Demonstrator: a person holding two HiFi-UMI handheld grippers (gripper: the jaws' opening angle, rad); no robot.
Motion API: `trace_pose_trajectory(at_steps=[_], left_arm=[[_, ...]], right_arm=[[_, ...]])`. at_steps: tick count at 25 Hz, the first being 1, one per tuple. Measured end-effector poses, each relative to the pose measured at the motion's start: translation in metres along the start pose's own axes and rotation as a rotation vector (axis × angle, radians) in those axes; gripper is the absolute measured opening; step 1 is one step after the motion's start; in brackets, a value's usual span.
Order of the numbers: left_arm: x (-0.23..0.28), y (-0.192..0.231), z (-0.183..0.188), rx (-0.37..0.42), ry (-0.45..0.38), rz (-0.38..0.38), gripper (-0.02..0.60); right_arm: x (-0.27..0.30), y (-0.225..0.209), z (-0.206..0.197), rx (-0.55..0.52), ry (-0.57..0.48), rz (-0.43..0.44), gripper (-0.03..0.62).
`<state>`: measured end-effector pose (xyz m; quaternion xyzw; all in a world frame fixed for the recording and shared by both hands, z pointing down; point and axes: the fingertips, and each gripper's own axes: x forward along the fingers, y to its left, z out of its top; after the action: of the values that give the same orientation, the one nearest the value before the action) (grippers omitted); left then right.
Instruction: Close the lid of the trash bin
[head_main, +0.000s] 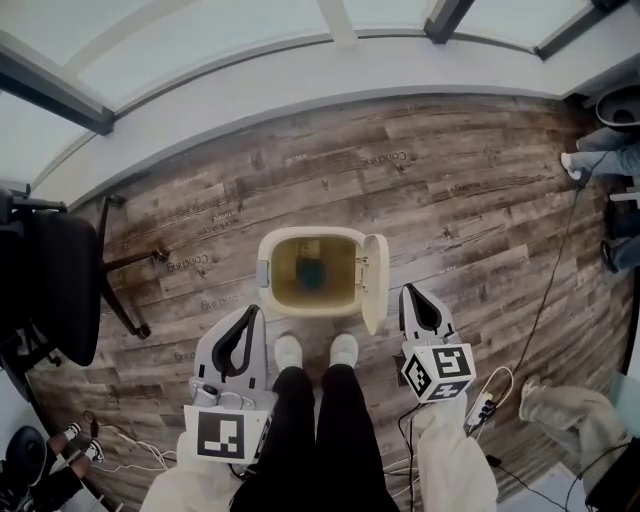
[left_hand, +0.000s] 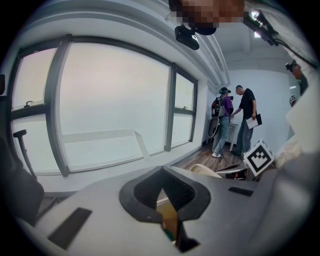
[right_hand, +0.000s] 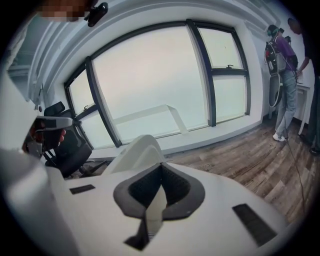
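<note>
The trash bin (head_main: 300, 235) stands on the wooden floor (head_main: 450, 190) just in front of the person's white shoes (head_main: 288, 350). Its mouth is uncovered. The lid (head_main: 375, 285) is swung over to the bin's right side and stands on edge there. Something dark green lies at the bottom of the bin, too small to name.

The person holds both grippers low, one on each side of the legs, pointing forward and down toward the bin.

- **Left gripper** (head_main: 256, 311): It sits near the bin's near left corner, apart from it, with its marker cube (head_main: 225, 433) back toward the person. In the left gripper view its tips (left_hand: 161, 169) meet with nothing clamped between them. The yellowish inside of the bin shows through the gap behind the dark pads (left_hand: 142, 192).
- **Right gripper** (head_main: 405, 291): It is just beside the upright lid, on its outer side, with a thin strip of floor showing between them. Its marker cube (head_main: 438, 372) lies behind it. In the right gripper view the tips (right_hand: 161, 165) are also closed together and hold nothing. The pale lid (right_hand: 136, 150) rises right behind them.

A black office chair (head_main: 55, 275) stands well to the left, and cables (head_main: 545, 300) trail over the floor on the right. A wide window (left_hand: 110, 110) runs along the wall beyond the bin.
</note>
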<state>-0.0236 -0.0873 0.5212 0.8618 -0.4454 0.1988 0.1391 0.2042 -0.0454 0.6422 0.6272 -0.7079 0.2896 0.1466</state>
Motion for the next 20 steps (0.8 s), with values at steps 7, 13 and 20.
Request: trace_pose_trajectory(at_steps=[7,13,20], left_arm=[[0.003,0.000,-0.002,-0.001,0.001,-0.007,0.008],[0.001,0.004,-0.005,-0.012,0.003,-0.002,0.008],[-0.006,0.024,-0.009,-0.034,0.004,0.018,0.008]], right_arm=[[0.009,0.004,-0.009,-0.006,0.023,0.015,0.023],[0.017,0.026,-0.013,-0.035,0.046,0.063,0.023],[0.032,0.061,-0.015,-0.055,0.065,0.107,0.023]])
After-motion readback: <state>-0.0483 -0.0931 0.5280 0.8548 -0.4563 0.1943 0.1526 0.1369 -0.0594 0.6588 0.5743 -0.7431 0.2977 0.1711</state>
